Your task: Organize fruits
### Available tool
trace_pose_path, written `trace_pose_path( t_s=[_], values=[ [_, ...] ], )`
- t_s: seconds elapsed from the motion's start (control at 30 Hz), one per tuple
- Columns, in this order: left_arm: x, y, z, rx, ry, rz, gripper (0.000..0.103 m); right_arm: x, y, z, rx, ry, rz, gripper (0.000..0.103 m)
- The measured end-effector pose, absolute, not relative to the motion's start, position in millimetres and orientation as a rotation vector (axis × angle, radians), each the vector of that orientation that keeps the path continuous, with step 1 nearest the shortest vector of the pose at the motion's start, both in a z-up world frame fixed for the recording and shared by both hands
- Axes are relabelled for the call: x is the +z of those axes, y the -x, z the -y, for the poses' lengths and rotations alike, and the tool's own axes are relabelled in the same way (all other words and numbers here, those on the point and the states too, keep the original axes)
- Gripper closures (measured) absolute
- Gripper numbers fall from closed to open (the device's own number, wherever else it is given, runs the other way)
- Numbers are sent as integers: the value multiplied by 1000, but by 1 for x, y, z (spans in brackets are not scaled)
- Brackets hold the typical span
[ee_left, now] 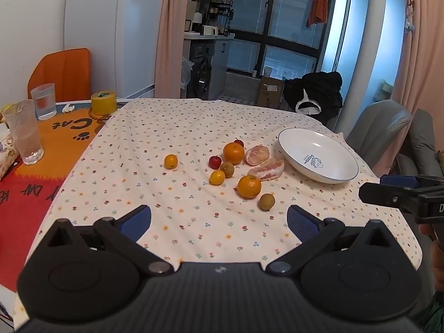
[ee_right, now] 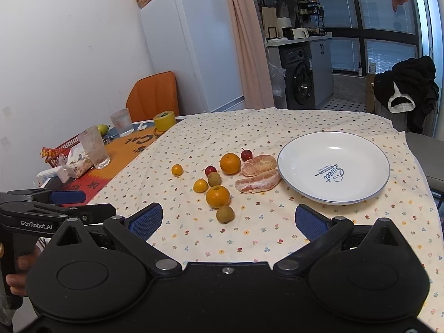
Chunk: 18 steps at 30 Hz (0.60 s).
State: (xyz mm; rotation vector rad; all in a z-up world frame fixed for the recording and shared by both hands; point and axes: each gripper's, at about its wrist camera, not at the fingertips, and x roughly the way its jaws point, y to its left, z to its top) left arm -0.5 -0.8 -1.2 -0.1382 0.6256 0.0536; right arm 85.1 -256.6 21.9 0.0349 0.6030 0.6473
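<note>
Loose fruit lies on the flowered cloth left of an empty white plate (ee_left: pixel 344 176) (ee_right: pixel 299 149) with a blue rim. There are two oranges (ee_left: pixel 249 186) (ee_right: pixel 218 196), two peeled citrus pieces (ee_left: pixel 267 169) (ee_right: pixel 258 181), two small red fruits (ee_left: pixel 214 161) (ee_right: pixel 211 170), two small yellow fruits (ee_left: pixel 171 161) (ee_right: pixel 177 169) and two brown fruits (ee_left: pixel 267 201) (ee_right: pixel 225 214). My left gripper (ee_left: pixel 219 222) is open and empty, short of the fruit. My right gripper (ee_right: pixel 227 220) is also open and empty, just in front of the nearest brown fruit.
Two glasses (ee_left: pixel 26 131) (ee_right: pixel 95 147), a yellow tape roll (ee_left: pixel 103 101) and a tissue pack (ee_right: pixel 79 162) stand on the orange mat at the left. Chairs stand behind the table (ee_left: pixel 380 122). The cloth's near edge runs under both grippers.
</note>
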Motion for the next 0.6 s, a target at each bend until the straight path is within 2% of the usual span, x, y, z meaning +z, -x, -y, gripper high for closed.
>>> trace_pose_path(
  t_s=[0.6],
  values=[
    [0,1,0,53,140,-622,0,25,-85,259,628,-25,-603,0]
  ],
)
